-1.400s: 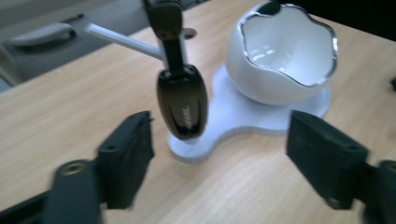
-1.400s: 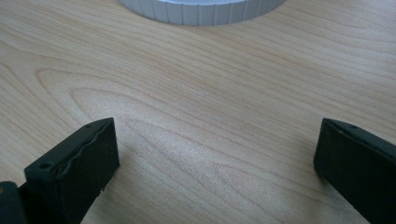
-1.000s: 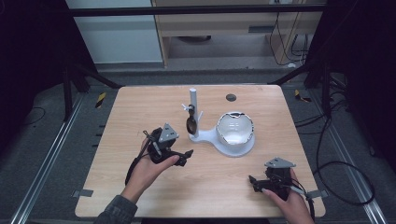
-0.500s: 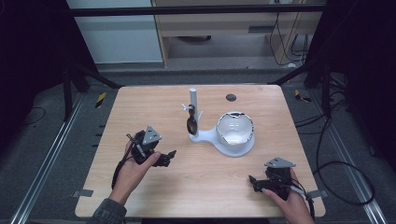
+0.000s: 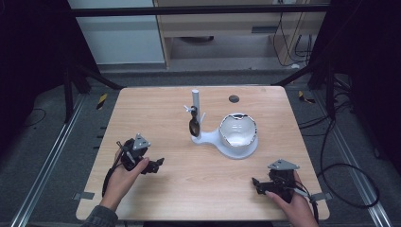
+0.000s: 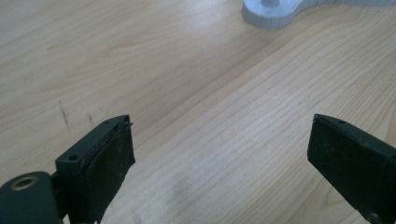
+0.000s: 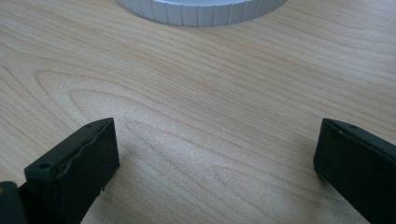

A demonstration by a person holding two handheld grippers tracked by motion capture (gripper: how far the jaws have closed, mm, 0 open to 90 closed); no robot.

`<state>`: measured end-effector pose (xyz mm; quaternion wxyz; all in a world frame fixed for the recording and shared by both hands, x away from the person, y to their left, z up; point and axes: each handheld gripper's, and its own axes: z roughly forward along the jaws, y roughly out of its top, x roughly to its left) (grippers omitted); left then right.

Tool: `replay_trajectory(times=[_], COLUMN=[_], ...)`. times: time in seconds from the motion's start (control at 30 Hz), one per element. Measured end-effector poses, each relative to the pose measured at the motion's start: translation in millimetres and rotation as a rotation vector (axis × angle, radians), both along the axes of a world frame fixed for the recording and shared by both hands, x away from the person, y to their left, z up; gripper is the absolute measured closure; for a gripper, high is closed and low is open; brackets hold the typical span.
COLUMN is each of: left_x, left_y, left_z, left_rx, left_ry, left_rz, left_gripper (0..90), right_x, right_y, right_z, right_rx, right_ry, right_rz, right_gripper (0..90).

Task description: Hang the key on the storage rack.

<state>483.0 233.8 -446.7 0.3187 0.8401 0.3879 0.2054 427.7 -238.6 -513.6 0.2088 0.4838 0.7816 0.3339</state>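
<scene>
A white stand with an upright post sits at the middle of the wooden table; a dark spoon-like piece hangs from the post. A white bowl rests on the stand's round base. My left gripper lies low over the table at the front left, open, nothing between its jaws; the stand's base edge shows far ahead of it. My right gripper rests near the front right edge, open and empty, with the ribbed white base ahead.
A small dark round hole marks the table's far side. Black frame posts and cables stand around the table on the grey floor. Bare wood lies between the two grippers.
My left gripper has drawn back from beside the stand toward the front left of the table. The right gripper has stayed still.
</scene>
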Motion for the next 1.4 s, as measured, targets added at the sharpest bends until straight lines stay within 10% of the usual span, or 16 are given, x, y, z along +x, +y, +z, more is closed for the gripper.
replay_trajectory(times=[0.8,1.13,1.4], left_x=[8.0,10.1,3.5], left_y=[38.9,37.6,38.0], left_z=[-40.8,-53.5,-61.4], left_rx=[-0.003,-0.042,-0.078], left_ry=[0.097,0.098,0.019], left_rz=[0.084,0.092,0.133], left_gripper=[6.3,5.3,3.0], right_x=[-0.3,-0.3,-0.4], right_y=[0.2,0.2,0.2], right_z=[0.0,0.0,0.0], right_rx=[-0.001,0.0,0.0], right_ry=[0.0,0.0,0.0], right_rz=[-0.001,-0.001,-0.001], right_gripper=[0.4,0.4,0.4])
